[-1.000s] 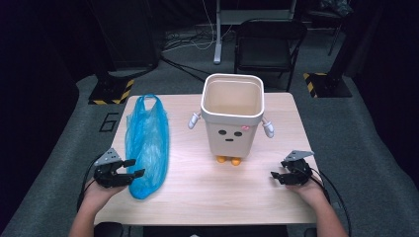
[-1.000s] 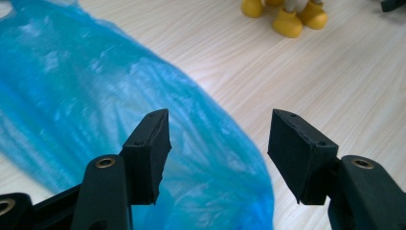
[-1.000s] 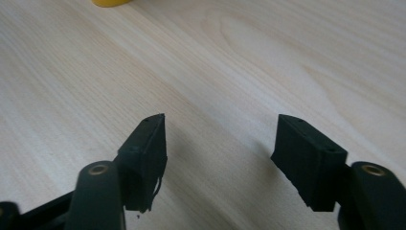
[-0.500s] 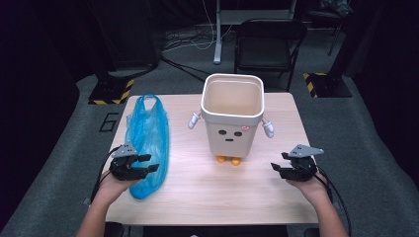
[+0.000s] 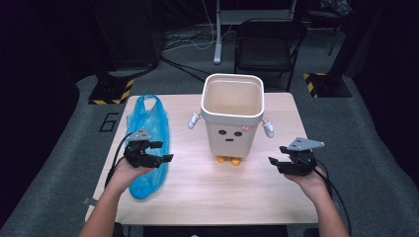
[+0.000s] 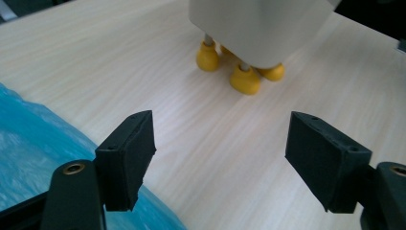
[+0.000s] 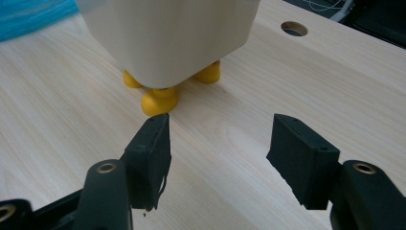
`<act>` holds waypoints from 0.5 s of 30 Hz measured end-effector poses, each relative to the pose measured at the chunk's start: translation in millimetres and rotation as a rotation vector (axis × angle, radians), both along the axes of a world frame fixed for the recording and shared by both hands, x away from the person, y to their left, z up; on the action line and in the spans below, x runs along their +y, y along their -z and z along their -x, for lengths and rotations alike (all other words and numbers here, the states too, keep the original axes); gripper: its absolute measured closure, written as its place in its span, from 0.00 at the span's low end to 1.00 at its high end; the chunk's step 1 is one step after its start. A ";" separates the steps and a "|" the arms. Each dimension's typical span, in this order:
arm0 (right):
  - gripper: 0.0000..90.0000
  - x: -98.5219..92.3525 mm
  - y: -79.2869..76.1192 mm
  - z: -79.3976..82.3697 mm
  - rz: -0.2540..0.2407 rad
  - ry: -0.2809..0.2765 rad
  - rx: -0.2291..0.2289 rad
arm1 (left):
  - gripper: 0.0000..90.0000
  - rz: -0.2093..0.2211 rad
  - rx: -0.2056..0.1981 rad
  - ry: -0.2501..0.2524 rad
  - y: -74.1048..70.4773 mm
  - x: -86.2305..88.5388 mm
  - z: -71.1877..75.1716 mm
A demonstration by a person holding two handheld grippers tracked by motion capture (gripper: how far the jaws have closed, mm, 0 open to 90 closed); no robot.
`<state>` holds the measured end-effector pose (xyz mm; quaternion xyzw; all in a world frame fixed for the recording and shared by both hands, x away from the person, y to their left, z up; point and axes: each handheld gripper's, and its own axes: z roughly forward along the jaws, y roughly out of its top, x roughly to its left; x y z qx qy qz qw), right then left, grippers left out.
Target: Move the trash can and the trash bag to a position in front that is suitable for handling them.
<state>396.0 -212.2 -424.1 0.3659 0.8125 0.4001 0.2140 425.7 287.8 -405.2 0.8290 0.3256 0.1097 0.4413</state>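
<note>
Fingers (image 6: 127, 158) of your left gripper (image 5: 148, 153) have just been opening, empty, above the blue bag (image 5: 148, 133) at nine o'clock, likely to grab it. Your right gripper (image 5: 291, 162) waits open at three o'clock of the bin (image 5: 232, 116).

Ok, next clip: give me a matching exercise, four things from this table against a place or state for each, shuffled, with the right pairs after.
Things:
1. blue plastic bag
2. white bin
3. left gripper
4. right gripper

Places or states:
A. upright on yellow feet at the middle of the table
B. open, empty, held above the table's right side
C. lying flat along the table's left side
D. open, empty, held above the bag's near end

Pairs: 1-C, 2-A, 3-D, 4-B
</note>
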 end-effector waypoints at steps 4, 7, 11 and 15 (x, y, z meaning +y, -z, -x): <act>0.41 -0.1 -12.9 -3.6 -0.015 0.015 0.001 | 0.28 0.004 0.002 0.010 -3.5 -8.0 -6.7; 0.38 -0.1 -22.5 -7.0 -0.038 0.030 -0.012 | 0.33 -0.008 -0.002 0.001 -5.6 -12.7 -11.9; 0.38 2.1 -29.7 -11.2 -0.065 0.043 -0.026 | 0.37 -0.004 -0.021 0.004 -8.4 -17.7 -17.8; 0.39 6.9 -31.4 -14.9 -0.084 0.041 -0.025 | 0.42 -0.005 -0.032 0.013 -9.7 -21.7 -23.7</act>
